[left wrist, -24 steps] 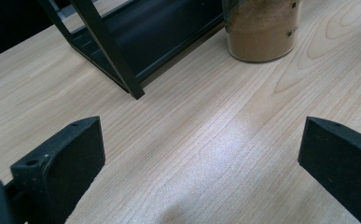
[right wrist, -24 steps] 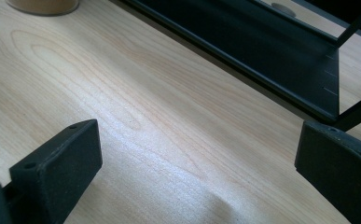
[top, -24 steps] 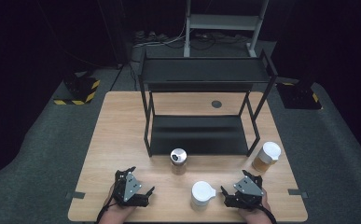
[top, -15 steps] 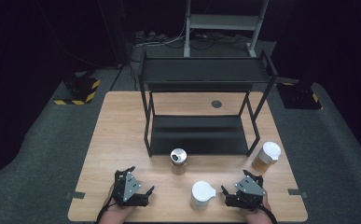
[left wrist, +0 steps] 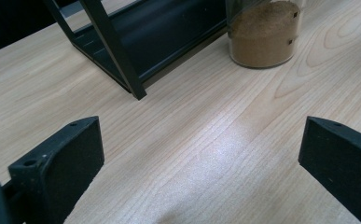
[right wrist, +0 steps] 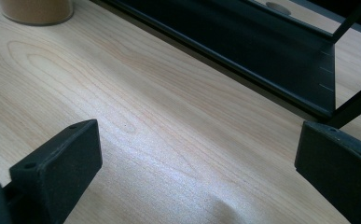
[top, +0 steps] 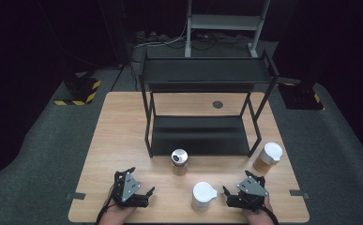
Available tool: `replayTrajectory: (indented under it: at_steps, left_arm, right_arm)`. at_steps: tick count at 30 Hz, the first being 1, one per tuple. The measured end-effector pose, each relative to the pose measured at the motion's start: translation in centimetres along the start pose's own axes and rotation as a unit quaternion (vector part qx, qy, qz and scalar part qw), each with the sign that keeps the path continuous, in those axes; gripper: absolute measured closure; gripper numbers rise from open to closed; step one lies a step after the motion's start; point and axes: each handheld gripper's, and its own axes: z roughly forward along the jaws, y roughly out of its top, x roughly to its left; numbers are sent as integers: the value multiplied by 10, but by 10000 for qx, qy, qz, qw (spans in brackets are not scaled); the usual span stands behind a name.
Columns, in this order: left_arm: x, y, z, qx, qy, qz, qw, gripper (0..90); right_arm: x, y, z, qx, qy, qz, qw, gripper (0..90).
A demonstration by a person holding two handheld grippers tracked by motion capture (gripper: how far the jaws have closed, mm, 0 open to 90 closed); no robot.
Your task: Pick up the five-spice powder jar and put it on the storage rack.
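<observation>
1. The white-lidded jar [top: 203, 195] stands upright at the near edge of the table [top: 123, 131], just to the left of the right gripper [top: 243, 196], which is the nearer one to it. The left gripper [top: 137, 194] is well apart on the other side.
2. The silver-lidded jar [top: 179, 161] stands farther away, in front of the black rack [top: 202, 117], between the two grippers in left-right position. A third jar [top: 268, 157] is at the far right, beside the rack's leg.
3. All jars have a vertical long axis, so I judge a sideways grasp suits them.
4. Both grippers rest spread wide apart and grasp nothing; bare wood lies between their jaws.
</observation>
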Motion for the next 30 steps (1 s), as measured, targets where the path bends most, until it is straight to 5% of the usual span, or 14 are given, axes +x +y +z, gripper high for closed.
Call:
replayTrajectory:
  at_steps: [30]
  left_arm:
    - [7,28,-7,-314,-260,-134,9991,6]
  right_arm:
    - [-2,-1,0,-25,42,26,10000,1]
